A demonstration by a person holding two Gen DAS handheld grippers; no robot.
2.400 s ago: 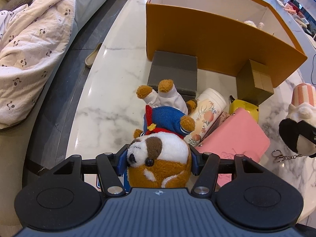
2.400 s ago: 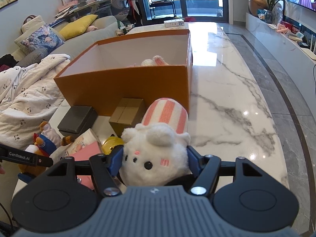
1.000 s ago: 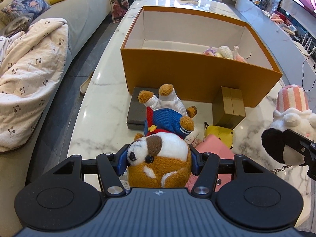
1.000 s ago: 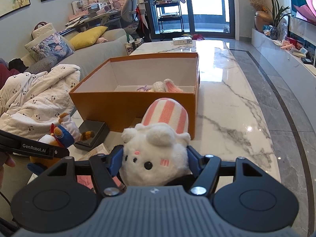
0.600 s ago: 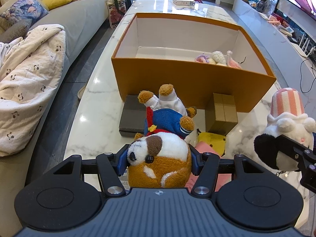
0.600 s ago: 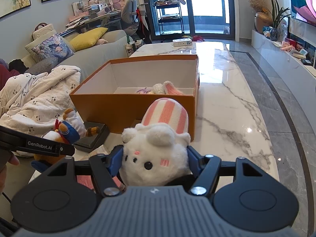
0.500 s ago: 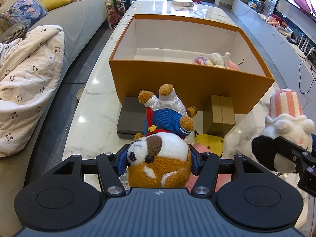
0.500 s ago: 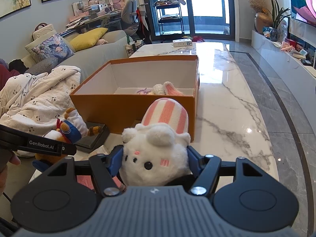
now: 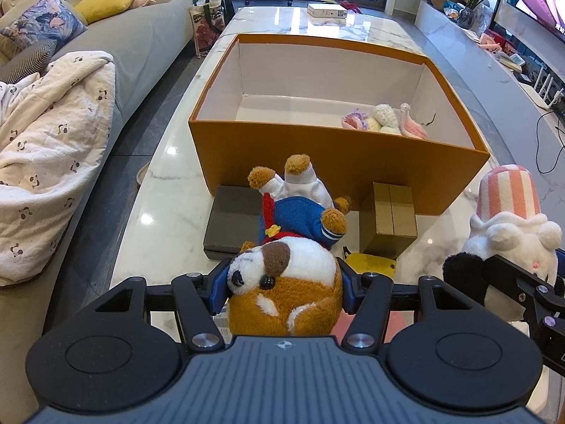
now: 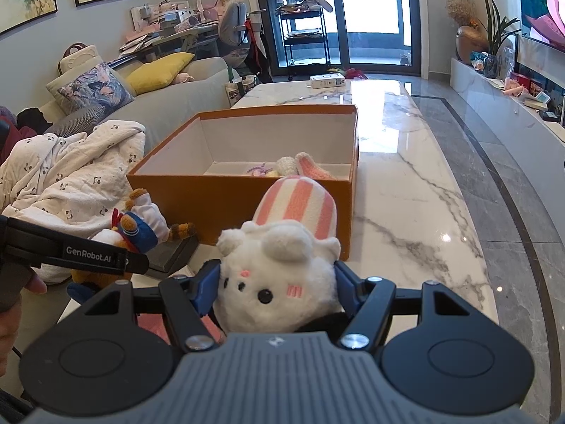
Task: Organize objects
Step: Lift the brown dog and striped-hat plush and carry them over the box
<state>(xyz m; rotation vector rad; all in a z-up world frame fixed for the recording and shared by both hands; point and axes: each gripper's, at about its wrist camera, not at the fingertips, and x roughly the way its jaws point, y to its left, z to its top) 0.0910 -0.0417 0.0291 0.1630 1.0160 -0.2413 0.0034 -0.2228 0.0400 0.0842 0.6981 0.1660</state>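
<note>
Left wrist view. The left gripper (image 9: 284, 284) is seen clamped on the head of a plush dog (image 9: 286, 282); both blue pads are pressed into the fur at either side. The toy is held upside down, its blue jacket and white trousers pointing away, paws raised toward the orange box (image 9: 339, 162). The box stands open on the marble table (image 9: 169, 190), white inside, with a few small knitted toys (image 9: 383, 120) lying at its right end. Just before the box's near wall a flat grey box (image 9: 229, 219) and a small brown carton (image 9: 390, 219) are set on the table. A yellow object (image 9: 370, 261) is partly hidden behind the dog. At the right edge a white plush with a pink-striped hat (image 9: 508, 219) is seen, pinched in the right gripper (image 9: 522, 275). A sofa with a patterned blanket (image 9: 49, 162) lies left of the table.

Right wrist view. The right gripper (image 10: 277, 288) is closed on the white plush (image 10: 279, 275), its pads sunk into both cheeks; the striped hat is pointed toward the orange box (image 10: 247, 198). The knitted toys (image 10: 293, 168) are visible over the box's near wall. At lower left the left gripper (image 10: 106, 258) is seen from the side with the plush dog (image 10: 134, 233) held in it, beside the grey box (image 10: 173, 251). A fingertip of the person's hand (image 10: 33, 284) is seen at the handle. The marble table (image 10: 406, 212) stretches away to a small white box (image 10: 326, 80) at the far end.
</note>
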